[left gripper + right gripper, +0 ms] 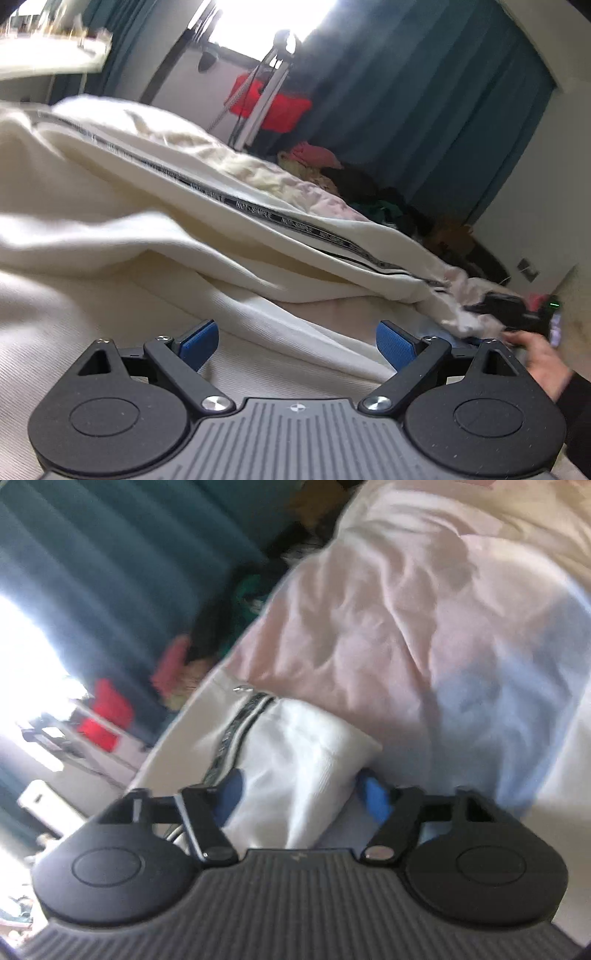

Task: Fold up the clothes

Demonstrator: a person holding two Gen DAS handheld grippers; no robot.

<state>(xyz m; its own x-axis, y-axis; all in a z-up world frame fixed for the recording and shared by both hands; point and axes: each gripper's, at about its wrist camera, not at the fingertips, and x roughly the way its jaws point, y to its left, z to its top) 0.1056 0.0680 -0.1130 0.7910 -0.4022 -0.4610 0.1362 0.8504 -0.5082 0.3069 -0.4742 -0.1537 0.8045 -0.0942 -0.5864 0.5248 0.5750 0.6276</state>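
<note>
A cream garment [140,206] with a black lettered stripe down its side lies spread over the bed. My left gripper [297,345] is open just above its ribbed cloth, with nothing between the blue pads. My right gripper [301,797] has its pads wide apart, with the garment's stripe-trimmed end [291,753] bunched between them. In the left wrist view the right gripper [517,314] shows at the far right with the garment's end in it, a hand below it. The right wrist view is blurred.
A pale pink sheet [424,620] covers the bed. A pile of mixed clothes [369,184] lies at the far edge. Teal curtains [424,110], a red box [271,105] and a stand [269,85] are behind. A bright window is at the top.
</note>
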